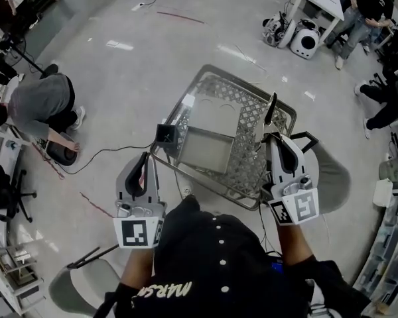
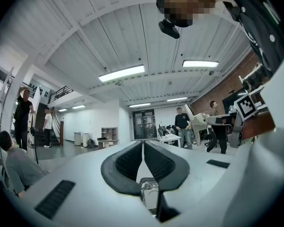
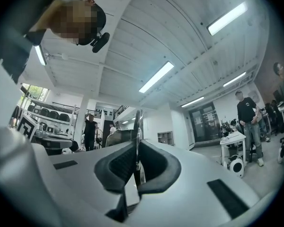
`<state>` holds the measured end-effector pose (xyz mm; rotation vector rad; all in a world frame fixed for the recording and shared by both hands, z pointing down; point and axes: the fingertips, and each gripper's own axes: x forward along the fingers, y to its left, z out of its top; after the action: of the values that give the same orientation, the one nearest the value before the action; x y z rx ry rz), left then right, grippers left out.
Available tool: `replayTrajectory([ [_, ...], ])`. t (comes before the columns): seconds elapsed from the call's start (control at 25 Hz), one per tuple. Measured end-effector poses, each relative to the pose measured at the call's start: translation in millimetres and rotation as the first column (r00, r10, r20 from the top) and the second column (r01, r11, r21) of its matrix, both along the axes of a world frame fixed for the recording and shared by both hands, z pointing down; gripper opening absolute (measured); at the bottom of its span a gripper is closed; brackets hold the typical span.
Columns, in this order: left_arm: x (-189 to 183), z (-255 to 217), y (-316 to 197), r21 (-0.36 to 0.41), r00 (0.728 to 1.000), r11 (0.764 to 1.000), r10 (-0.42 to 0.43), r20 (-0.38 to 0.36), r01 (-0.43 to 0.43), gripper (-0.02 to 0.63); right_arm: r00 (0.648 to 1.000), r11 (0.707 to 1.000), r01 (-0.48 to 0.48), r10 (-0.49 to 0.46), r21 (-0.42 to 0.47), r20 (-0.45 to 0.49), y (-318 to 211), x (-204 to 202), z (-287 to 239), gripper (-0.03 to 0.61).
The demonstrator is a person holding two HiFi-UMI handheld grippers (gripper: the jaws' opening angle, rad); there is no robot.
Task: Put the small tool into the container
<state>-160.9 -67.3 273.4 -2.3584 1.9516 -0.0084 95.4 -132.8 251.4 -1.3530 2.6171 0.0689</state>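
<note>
A thin dark tool (image 1: 270,108) sticks up out of my right gripper (image 1: 273,136), which is shut on it above the right rim of a wire cart (image 1: 251,121). In the right gripper view the tool's flat blade (image 3: 137,131) stands pinched between the dark pads, pointing at the ceiling. Inside the cart lies a grey rectangular container (image 1: 205,150), left of the right gripper. My left gripper (image 1: 144,159) hangs just outside the cart's left rim. Its jaws meet with nothing between them in the left gripper view (image 2: 143,148).
A small black box (image 1: 164,134) sits on the cart's left rim. A person crouches on the floor at the left (image 1: 43,106), with a black cable (image 1: 113,151) running toward the cart. White robots (image 1: 304,42) and a table stand at the back right. Grey chairs (image 1: 333,171) flank me.
</note>
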Motion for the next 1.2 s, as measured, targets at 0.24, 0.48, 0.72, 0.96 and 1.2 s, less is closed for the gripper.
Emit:
replayTrajectory([
  [0.24, -15.2, -0.2, -47.6, -0.003, 0.998, 0.998, 0.060, 0.015, -0.060, 0.038, 0.999, 0.999, -0.038, 0.037, -0.004, -0.005, -36.2, -17.9, -2.3, 0.015],
  [0.48, -23.0, 2.1, -101.0, -0.015, 0.989, 0.989, 0.150, 0.010, -0.150, 0.035, 0.995, 0.994, -0.103, 0.103, -0.029, -0.012, -70.3, -25.9, 3.0, 0.015],
  [0.72, -31.0, 6.9, -137.5, -0.015, 0.977, 0.977, 0.211, 0.001, -0.211, 0.035, 0.987, 0.986, -0.158, 0.157, -0.058, -0.020, -92.3, -32.9, 8.6, 0.015],
  [0.96, -8.8, 23.6, -148.1, -0.057, 0.965, 0.963, 0.260, -0.042, -0.262, 0.035, 0.987, 0.980, -0.160, 0.155, -0.119, -0.047, -91.5, -25.2, 35.2, 0.015],
  [1.2, -6.2, 40.7, -150.9, -0.117, 0.972, 0.965, 0.227, -0.070, -0.233, 0.035, 0.996, 0.972, -0.089, 0.081, -0.218, -0.047, -101.1, -34.6, 60.2, 0.015],
])
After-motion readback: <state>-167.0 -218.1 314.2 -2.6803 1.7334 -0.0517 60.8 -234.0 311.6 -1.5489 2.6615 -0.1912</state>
